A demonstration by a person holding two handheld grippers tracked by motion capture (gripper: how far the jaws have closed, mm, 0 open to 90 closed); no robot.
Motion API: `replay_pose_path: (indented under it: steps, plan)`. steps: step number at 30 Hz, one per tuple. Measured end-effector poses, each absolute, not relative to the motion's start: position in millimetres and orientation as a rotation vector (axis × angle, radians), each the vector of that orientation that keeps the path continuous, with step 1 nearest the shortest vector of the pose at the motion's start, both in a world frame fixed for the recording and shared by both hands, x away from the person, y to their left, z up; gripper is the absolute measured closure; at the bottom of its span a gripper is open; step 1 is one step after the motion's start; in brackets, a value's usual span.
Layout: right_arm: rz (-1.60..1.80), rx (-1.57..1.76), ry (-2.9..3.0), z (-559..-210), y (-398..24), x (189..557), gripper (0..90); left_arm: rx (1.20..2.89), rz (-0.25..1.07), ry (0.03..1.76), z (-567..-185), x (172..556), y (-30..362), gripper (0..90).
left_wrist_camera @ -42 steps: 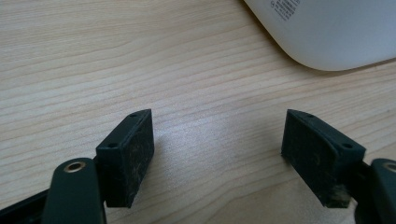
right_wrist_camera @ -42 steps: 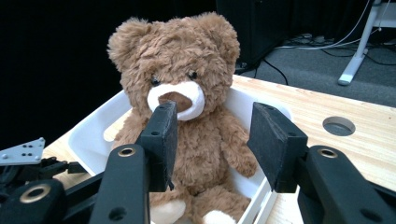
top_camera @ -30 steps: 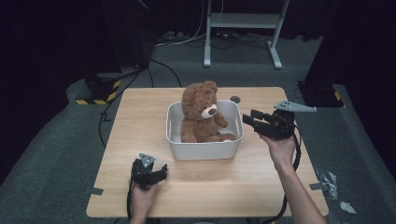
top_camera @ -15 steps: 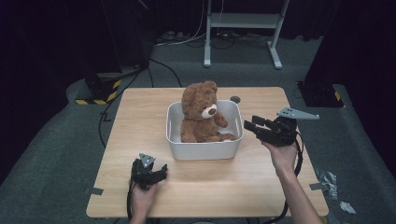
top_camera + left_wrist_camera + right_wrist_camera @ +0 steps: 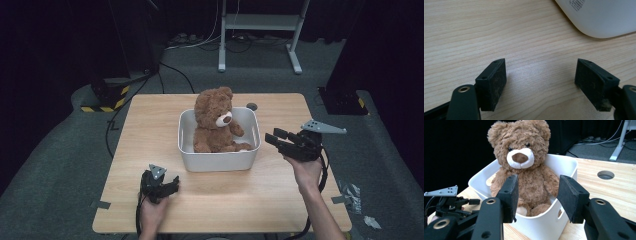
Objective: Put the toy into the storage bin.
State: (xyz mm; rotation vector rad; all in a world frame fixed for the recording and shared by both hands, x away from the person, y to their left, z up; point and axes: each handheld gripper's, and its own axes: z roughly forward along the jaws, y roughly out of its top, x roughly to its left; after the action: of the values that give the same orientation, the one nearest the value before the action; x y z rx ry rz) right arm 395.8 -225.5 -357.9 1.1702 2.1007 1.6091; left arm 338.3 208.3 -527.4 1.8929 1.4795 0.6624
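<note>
**Brown bear, white tub, pale wood**

The teddy bear (image 5: 215, 120) is warm brown with a cream muzzle and a darker brown nose. Its tub (image 5: 219, 161) is plain white. The table (image 5: 280, 195) shows light wood with fine grain lines. Both grippers, left (image 5: 170, 186) and right (image 5: 274, 137), are black, each topped by a grey plate. The floor (image 5: 60, 165) is dark grey.

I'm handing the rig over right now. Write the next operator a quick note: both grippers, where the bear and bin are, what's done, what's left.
Left gripper: open, nothing between the pads, low over the table near the front left of the bin.
Right gripper: open, nothing held, to the right of the white bin, jaws pointed at it.
Teddy bear: sits upright in the bin, facing the right gripper; neither gripper touches it.
Done: the right gripper is lined up on the bear.
Left: probably close in and grip the bear; the left could steady the bin.
</note>
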Motion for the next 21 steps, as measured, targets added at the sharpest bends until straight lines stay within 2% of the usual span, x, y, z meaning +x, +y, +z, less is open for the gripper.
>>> replay_pose_path:
  steps: [21]
  plan:
    - [1.6,1.224,2.073,-377,-243,387,50.7,1.892,0.662,1.479,-528,338,208,25.3]
